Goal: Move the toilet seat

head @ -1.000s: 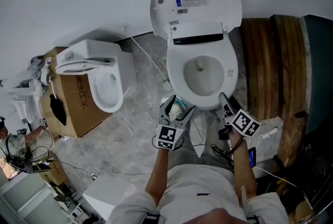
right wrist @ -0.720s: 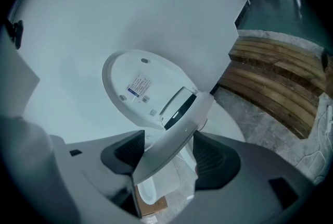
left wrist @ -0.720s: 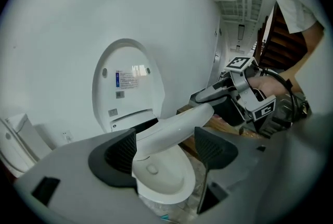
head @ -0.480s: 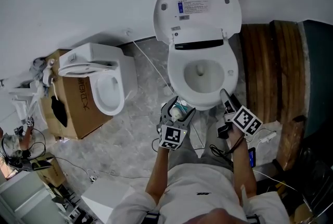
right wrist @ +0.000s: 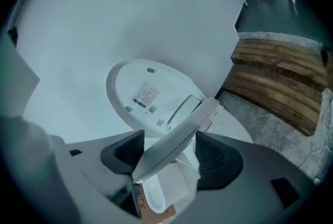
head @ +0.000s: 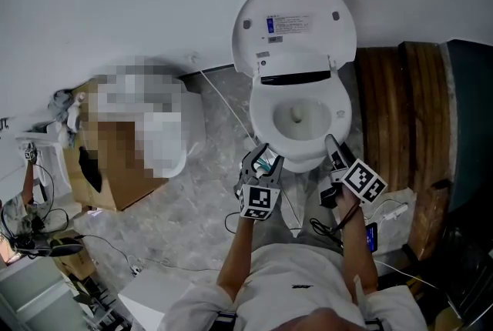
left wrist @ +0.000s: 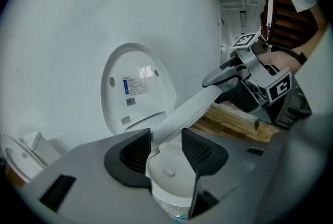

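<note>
The left hand-held gripper point(head: 267, 158) had just been closing, and its jaws now pinched the front edge of the seat point(left wrist: 192, 106). The right hand-held gripper point(head: 333, 146) pinched the same edge a little further round. With a grip on both sides, the seat looked ready to be swung up evenly. It was a thin white ring, its front seemingly raised a little off the bowl point(head: 296, 118). The lid point(head: 293, 14) stood upright behind.

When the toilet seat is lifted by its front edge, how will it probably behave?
The toilet seat looks stiff: it runs straight, without sagging. Its glossy white surface may be slippery. It seems hinged below the raised lid, so it should swing up, not come free.
</note>
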The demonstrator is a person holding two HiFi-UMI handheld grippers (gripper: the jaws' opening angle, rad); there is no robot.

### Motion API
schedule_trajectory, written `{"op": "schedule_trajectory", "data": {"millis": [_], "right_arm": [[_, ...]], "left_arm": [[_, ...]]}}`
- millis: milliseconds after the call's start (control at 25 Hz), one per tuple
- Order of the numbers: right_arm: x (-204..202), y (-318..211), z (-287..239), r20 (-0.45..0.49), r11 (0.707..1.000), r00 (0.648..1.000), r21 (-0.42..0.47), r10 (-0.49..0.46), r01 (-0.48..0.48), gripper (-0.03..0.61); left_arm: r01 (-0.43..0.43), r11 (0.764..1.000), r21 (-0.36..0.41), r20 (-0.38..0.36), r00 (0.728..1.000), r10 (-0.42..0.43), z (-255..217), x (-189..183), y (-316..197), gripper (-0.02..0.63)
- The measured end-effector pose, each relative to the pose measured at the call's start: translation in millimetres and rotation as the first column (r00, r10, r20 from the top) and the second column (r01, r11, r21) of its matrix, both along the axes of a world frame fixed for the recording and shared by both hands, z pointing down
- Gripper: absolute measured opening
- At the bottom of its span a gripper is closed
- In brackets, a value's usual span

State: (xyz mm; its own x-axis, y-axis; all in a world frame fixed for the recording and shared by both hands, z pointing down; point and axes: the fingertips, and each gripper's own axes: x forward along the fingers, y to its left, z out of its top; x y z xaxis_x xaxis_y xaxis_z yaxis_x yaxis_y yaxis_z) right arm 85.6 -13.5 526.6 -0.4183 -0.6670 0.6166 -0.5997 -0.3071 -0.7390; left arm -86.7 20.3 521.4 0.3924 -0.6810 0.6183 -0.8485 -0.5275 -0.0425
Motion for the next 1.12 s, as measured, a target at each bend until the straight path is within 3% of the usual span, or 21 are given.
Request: {"op": "schedule_trajectory", "data": {"millis": [280, 480, 600, 760, 1120], "right_arm": [[4, -2, -4, 0.009, 0.999, 0.999, 0.013, -0.034, 0.034, 0.308], [5, -8, -27, -0.134, 0.976, 0.979, 0.132, -0.154, 0.172, 0.308], [4, -14, -37, -0.233, 0.941, 0.945, 0.194, -0.231, 0.278, 0.308], [2, -23, -51, -0.374, 0.869, 0.871, 0.253, -0.317, 0.425, 0.308], [-9, -40, -71, -0.563, 0.744, 0.743, 0.308, -0.36, 0.594, 0.308]], "left_arm": [[0.018, 1.0, -0.014, -0.005, 1.0, -0.018, -2, 3, -5, 0.202], [0.027, 1.0, 0.006, -0.012, 1.0, -0.027, -12, 1, -16, 0.204], [0.031, 0.999, 0.011, -0.014, 0.999, -0.031, -16, 0, -23, 0.205], [0.046, 0.999, 0.024, -0.025, 0.999, -0.045, -22, -2, -36, 0.205], [0.066, 0.996, 0.06, -0.059, 0.996, -0.063, -38, -6, -63, 0.206]]}}
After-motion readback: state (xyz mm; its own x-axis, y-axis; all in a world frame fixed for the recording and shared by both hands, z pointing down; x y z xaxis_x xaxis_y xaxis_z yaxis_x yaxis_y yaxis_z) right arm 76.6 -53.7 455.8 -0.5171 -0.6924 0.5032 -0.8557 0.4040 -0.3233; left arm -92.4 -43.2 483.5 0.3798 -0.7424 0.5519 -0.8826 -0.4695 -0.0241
